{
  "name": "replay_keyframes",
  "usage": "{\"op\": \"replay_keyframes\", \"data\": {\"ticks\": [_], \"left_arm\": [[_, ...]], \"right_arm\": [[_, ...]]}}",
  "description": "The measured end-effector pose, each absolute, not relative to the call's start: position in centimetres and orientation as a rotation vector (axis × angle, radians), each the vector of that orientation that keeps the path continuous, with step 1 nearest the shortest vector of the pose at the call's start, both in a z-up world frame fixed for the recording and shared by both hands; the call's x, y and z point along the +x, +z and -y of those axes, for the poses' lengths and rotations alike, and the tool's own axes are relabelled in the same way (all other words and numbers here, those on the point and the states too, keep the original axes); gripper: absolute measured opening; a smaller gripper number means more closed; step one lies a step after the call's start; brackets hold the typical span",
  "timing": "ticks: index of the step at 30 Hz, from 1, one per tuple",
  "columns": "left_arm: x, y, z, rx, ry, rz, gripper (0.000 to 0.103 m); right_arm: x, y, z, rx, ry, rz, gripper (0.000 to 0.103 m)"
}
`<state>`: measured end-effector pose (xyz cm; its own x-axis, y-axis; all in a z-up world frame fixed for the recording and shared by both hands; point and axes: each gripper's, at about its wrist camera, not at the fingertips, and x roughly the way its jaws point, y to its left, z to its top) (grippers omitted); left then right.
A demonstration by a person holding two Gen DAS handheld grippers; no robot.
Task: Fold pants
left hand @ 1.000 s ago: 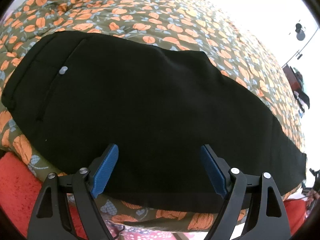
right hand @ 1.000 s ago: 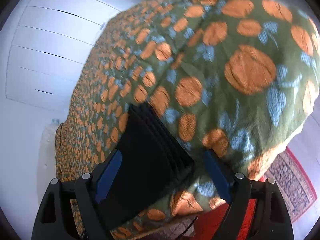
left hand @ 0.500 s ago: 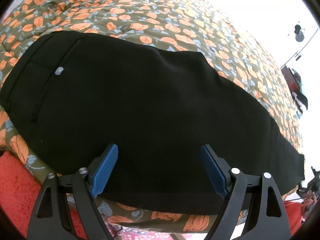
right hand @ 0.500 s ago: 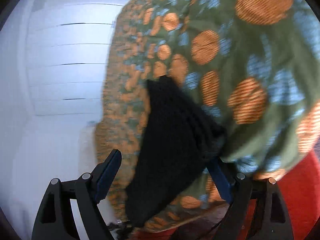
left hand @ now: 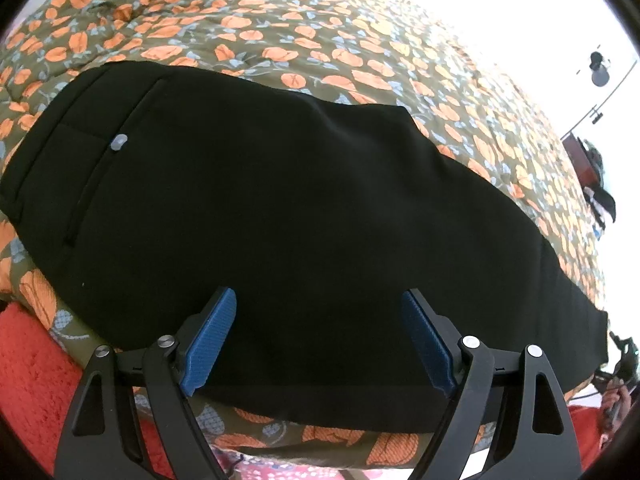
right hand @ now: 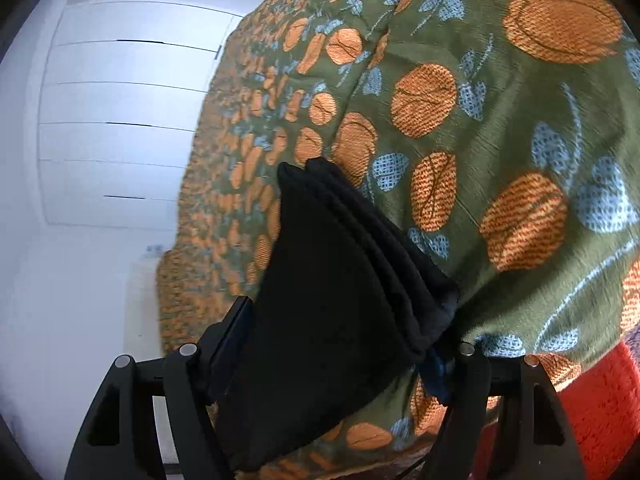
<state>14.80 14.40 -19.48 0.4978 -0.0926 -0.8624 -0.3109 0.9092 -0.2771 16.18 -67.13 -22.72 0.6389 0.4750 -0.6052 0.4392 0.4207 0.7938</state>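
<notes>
Left hand-held gripper [left hand: 316,340]: jaws wide, over black pants [left hand: 280,220], flat on bed [left hand: 320,20]. Right hand-held gripper [right hand: 340,360]: wide, straddling layered pant hems [right hand: 340,280].

bright daylight, blown-out white glare top right of left view, heavy fisheye bending with dark vignette corners, right view a bit soft and blurry, pants [left hand: 304,216] basically detail-less black

Left wrist view: sits behind left gripper [left hand: 318,336], looks forward low over black pants [left hand: 280,208] on floral bedspread [left hand: 320,32], close, bright wall beyond. Right wrist view: behind right gripper [right hand: 340,344], very close to pants' layered end [right hand: 340,280], white panelled wall [right hand: 120,120] ahead-left. Shared: pants, bedspread, red rug [left hand: 28,360] below bed edge.
</notes>
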Motion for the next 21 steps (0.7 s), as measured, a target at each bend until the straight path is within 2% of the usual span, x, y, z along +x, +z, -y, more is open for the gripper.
{"op": "replay_keyframes", "data": {"ticks": [1, 2, 3, 9, 21], "left_arm": [[14.8, -19.5, -14.5, -0.432, 0.138, -1.049, 0.086], [14.7, -19.5, -14.5, -0.434, 0.138, -1.049, 0.086], [14.7, -19.5, -14.6, -0.438, 0.137, -1.048, 0.086], [14.7, -19.4, -14.7, -0.436, 0.136, -1.047, 0.086], [14.5, -18.9, -14.0, -0.452, 0.084, -1.034, 0.086]], "right_arm": [[16.4, -22.9, 66.9, 1.185, 0.01, -0.933, 0.067], [16.2, -23.1, 67.1, 1.181, -0.004, -0.933, 0.045], [16.0, -23.1, 67.1, 1.175, -0.033, -0.939, 0.014], [15.7, -20.6, 65.7, 1.128, 0.012, -0.848, 0.01], [16.0, -19.6, 58.8, 1.412, 0.311, -0.729, 0.01]]}}
